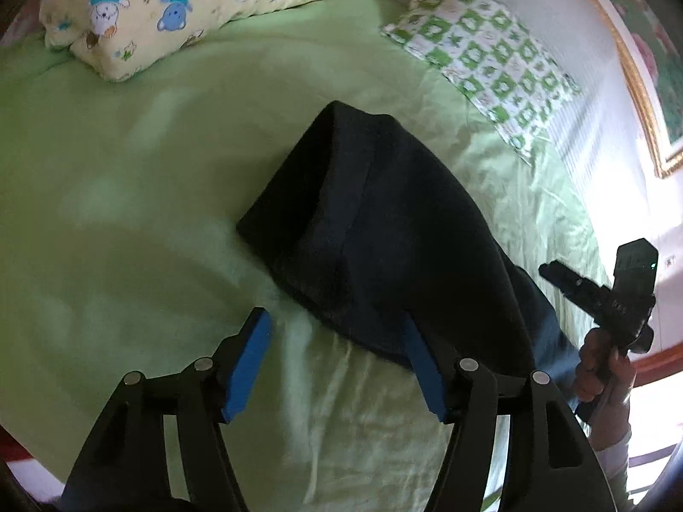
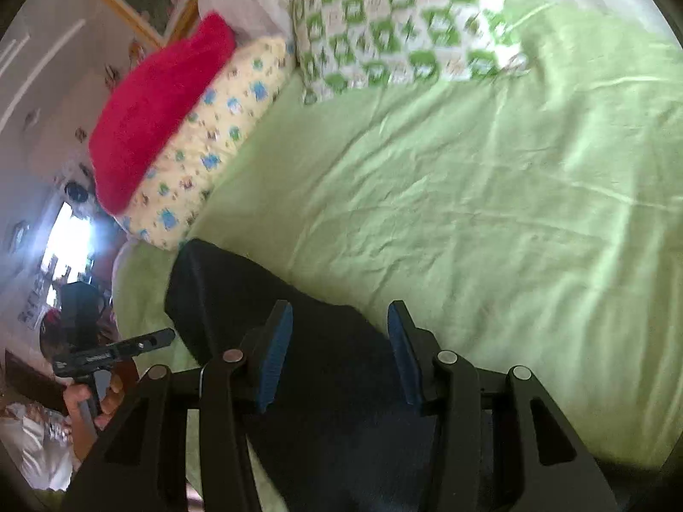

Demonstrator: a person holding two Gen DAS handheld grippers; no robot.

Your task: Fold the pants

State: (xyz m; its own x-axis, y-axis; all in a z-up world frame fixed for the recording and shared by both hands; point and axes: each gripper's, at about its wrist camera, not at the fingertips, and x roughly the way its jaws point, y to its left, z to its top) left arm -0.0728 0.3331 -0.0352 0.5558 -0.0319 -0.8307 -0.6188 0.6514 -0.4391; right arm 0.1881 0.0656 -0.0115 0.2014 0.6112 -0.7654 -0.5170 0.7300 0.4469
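Dark navy pants (image 1: 384, 230) lie folded lengthwise on the green bedsheet (image 1: 128, 213), with the hem end pointing toward the pillows. My left gripper (image 1: 337, 328) is open, its blue pads (image 1: 249, 367) apart just short of the pants' near edge, holding nothing. The right gripper shows in the left wrist view (image 1: 606, 294) held in a hand at the far right. In the right wrist view my right gripper (image 2: 339, 324) is open above the pants (image 2: 299, 341), with the cloth lying under and between its pads. The left gripper shows at the left in that view (image 2: 128, 347).
A yellow cartoon-print pillow (image 1: 205, 4) and a green-and-white checked pillow (image 1: 486, 55) lie at the head of the bed. A red plush cushion (image 2: 158, 106) rests on the yellow pillow (image 2: 213, 128). A framed picture (image 1: 657, 85) hangs on the wall. The bed edge is near the right gripper.
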